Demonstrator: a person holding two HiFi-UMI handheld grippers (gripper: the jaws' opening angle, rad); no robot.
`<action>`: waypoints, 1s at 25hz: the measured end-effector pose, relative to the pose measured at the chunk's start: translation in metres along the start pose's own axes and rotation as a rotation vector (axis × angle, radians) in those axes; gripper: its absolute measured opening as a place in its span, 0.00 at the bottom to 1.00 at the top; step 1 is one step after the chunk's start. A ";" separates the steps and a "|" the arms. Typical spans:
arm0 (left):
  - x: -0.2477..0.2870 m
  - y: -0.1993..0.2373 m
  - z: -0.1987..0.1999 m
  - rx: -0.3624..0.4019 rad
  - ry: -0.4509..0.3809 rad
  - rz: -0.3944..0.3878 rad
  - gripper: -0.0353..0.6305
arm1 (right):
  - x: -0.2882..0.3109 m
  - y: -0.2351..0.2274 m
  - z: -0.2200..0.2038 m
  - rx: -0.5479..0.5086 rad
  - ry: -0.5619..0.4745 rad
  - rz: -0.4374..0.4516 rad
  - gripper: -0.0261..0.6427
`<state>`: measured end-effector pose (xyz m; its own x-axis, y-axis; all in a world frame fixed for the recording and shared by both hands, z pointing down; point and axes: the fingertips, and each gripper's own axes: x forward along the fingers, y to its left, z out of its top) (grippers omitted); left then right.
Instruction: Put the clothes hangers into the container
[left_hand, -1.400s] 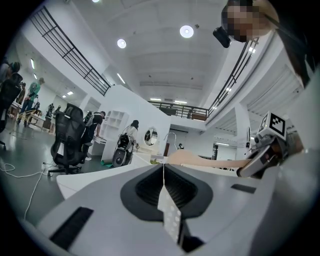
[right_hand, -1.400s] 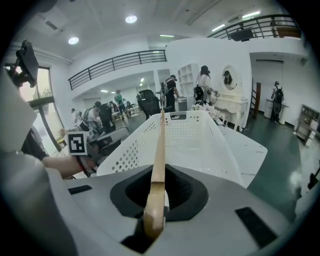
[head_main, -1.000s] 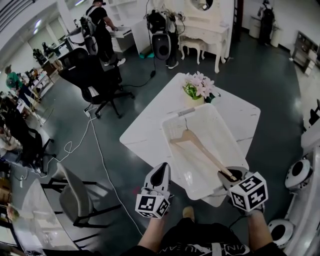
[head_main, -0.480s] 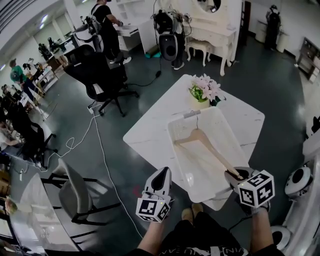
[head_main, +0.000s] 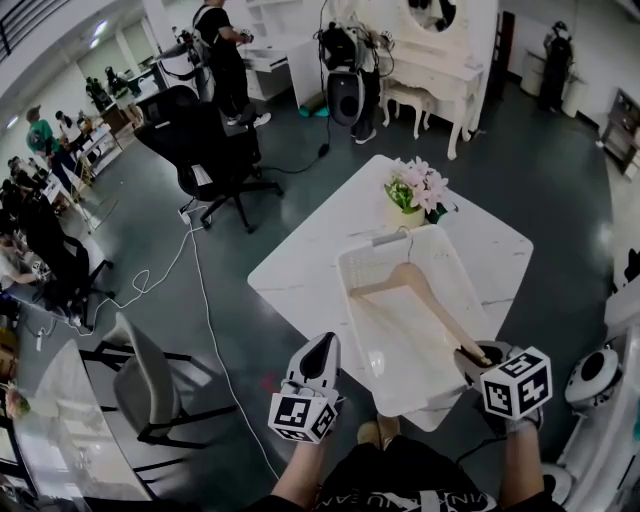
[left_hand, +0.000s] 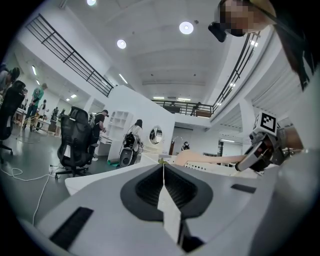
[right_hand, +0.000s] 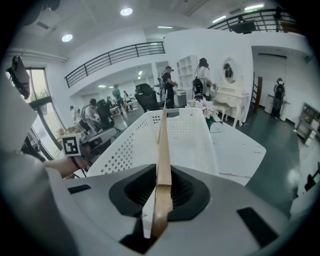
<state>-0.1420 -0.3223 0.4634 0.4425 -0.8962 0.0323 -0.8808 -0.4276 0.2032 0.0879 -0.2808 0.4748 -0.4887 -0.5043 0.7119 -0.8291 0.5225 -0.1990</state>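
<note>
Count: one wooden hanger, one white perforated container, one flower pot, all on or over one white counter. Your right gripper has its fingers clamped on one end of the hanger at the container's near right corner. The hanger runs diagonally across the container's inside, hook toward the far rim. I see nothing else in the container. Your left gripper has its fingers pressed together on nothing, off the counter's near edge, left of the container.
</note>
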 end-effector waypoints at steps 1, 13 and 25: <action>0.002 -0.002 -0.001 -0.001 0.002 -0.007 0.07 | 0.000 -0.001 0.000 -0.003 0.003 -0.003 0.12; 0.018 -0.005 -0.010 -0.019 0.023 -0.030 0.07 | -0.002 -0.009 -0.001 0.013 0.012 -0.008 0.13; 0.019 -0.003 -0.011 -0.013 0.032 -0.027 0.07 | -0.001 -0.012 -0.002 -0.029 0.018 -0.069 0.17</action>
<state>-0.1295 -0.3370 0.4740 0.4716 -0.8799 0.0578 -0.8662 -0.4500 0.2173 0.0985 -0.2851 0.4777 -0.4254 -0.5279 0.7351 -0.8524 0.5066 -0.1295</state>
